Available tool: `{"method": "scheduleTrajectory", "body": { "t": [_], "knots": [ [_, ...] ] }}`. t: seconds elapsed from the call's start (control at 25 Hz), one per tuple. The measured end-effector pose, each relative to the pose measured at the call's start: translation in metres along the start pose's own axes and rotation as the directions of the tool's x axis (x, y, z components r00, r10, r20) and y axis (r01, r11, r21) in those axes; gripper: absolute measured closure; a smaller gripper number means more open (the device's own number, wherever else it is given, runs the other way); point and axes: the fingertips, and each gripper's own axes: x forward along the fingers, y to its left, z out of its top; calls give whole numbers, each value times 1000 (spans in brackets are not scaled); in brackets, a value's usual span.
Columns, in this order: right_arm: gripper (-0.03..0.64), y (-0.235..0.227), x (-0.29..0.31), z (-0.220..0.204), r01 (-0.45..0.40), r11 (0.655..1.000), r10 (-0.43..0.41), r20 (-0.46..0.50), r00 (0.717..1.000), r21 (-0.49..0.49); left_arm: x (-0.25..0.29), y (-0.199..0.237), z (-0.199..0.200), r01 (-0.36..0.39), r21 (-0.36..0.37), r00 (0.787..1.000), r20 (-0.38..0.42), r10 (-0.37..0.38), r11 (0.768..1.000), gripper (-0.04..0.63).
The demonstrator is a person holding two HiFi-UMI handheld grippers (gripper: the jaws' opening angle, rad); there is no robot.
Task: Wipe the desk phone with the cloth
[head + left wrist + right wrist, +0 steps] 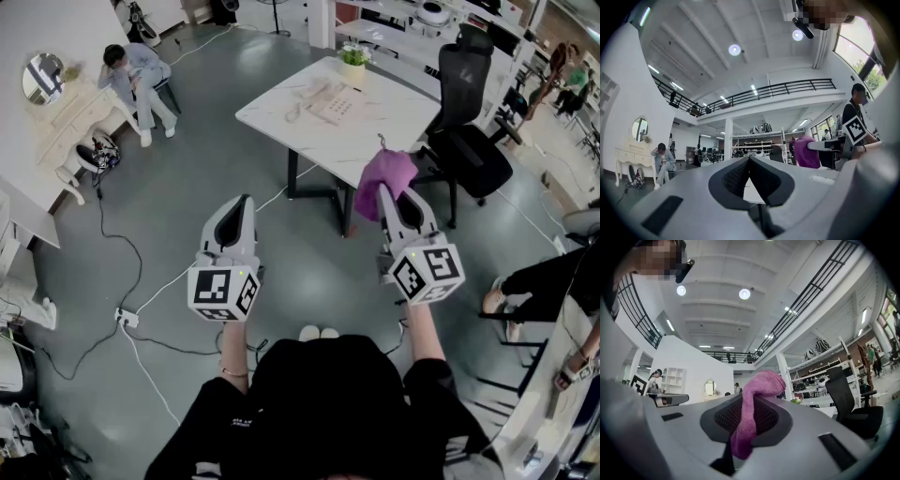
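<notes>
A beige desk phone (328, 100) lies on the white table (375, 127) across the room, far ahead of both grippers. My right gripper (385, 194) is shut on a purple cloth (385, 178), which bunches above its jaws; in the right gripper view the cloth (750, 418) hangs pinched between the dark pads. My left gripper (246, 202) is held at chest height beside it, shut with nothing in it; the left gripper view shows its pads (736, 176) meeting at the tip (749, 160). Both grippers point toward the table over the grey floor.
A potted plant (353, 59) stands on the table behind the phone. A black office chair (469, 131) sits at the table's right. A seated person (136, 80) is at the far left near a white vanity (56, 112). Cables and a power strip (126, 319) lie on the floor.
</notes>
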Motion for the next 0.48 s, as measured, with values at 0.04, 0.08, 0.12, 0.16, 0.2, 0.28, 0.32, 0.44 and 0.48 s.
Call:
{"method": "scheduleTrajectory", "body": {
  "t": [0.04,0.08,0.12,0.16,0.2,0.28,0.32,0.44,0.48],
  "knots": [
    [578,-1,-1,1,4,1000,-4,-1,1000,0,0,-1,0,0,-2,1000,-1,0,1000,598],
    [578,-2,-2,2,8,1000,-8,-1,1000,1,0,-2,1,0,-3,1000,-2,0,1000,598],
    [578,-3,-3,3,11,1000,-11,-2,1000,2,0,-3,1,0,-4,1000,-3,0,1000,598],
    [578,-5,-4,3,14,1000,-14,-2,1000,4,0,-4,1,0,-5,1000,-4,-1,1000,598],
    [578,-6,-5,4,15,1000,-15,-2,1000,8,0,-6,1,1,-6,1000,-4,-1,1000,598],
    [578,-10,-6,3,14,1000,-14,-4,1000,15,1,-9,1,1,-7,1000,-5,-1,1000,598],
    [578,-12,-5,3,12,1000,-12,-6,1000,17,3,-10,0,1,-7,1000,-5,-1,1000,598],
    [578,-17,-3,1,13,1000,-13,-6,1000,19,5,-13,-3,-1,-13,1000,-11,1,1000,598],
    [578,-18,-4,0,16,1000,-16,-3,1000,22,6,-14,-4,-2,-15,1000,-13,2,1000,598]
  ]
}}
